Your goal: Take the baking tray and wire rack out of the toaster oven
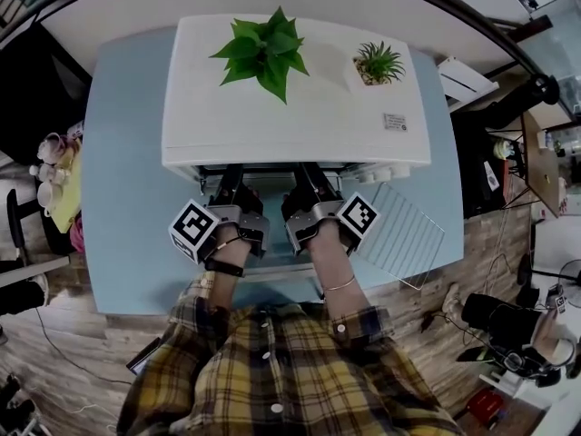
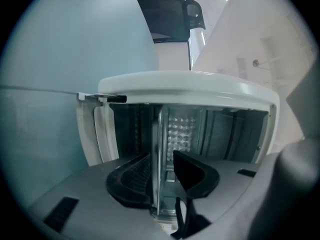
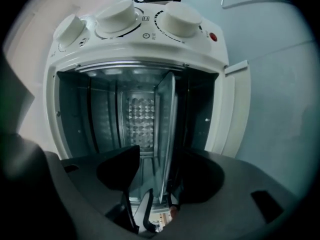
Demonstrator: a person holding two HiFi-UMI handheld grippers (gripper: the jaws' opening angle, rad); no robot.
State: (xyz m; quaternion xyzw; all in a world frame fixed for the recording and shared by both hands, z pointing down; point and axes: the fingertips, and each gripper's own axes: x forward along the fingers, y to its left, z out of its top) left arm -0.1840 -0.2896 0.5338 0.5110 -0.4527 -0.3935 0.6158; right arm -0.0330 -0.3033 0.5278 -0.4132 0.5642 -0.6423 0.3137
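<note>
The white toaster oven (image 1: 290, 125) stands open on a light blue table (image 1: 127, 207). The metal baking tray (image 2: 159, 144) sits inside it and shows edge-on in both gripper views (image 3: 166, 129). My left gripper (image 2: 162, 173) reaches into the oven mouth, open, with the tray's front rim between its jaws; one pad lies against the rim and a thin gap shows at the other. My right gripper (image 3: 160, 173) is open too, the rim close to one jaw and well apart from the other. The wire rack (image 1: 399, 230) lies on the table right of the oven. In the head view the oven's top hides both grippers' fingertips.
Two potted plants (image 1: 265, 53) (image 1: 377, 64) stand on the oven's top. Its three white knobs (image 3: 117, 14) sit beside the opening. Cups and small items (image 1: 54, 166) crowd a shelf off the table's left edge. A wooden floor lies right of the table.
</note>
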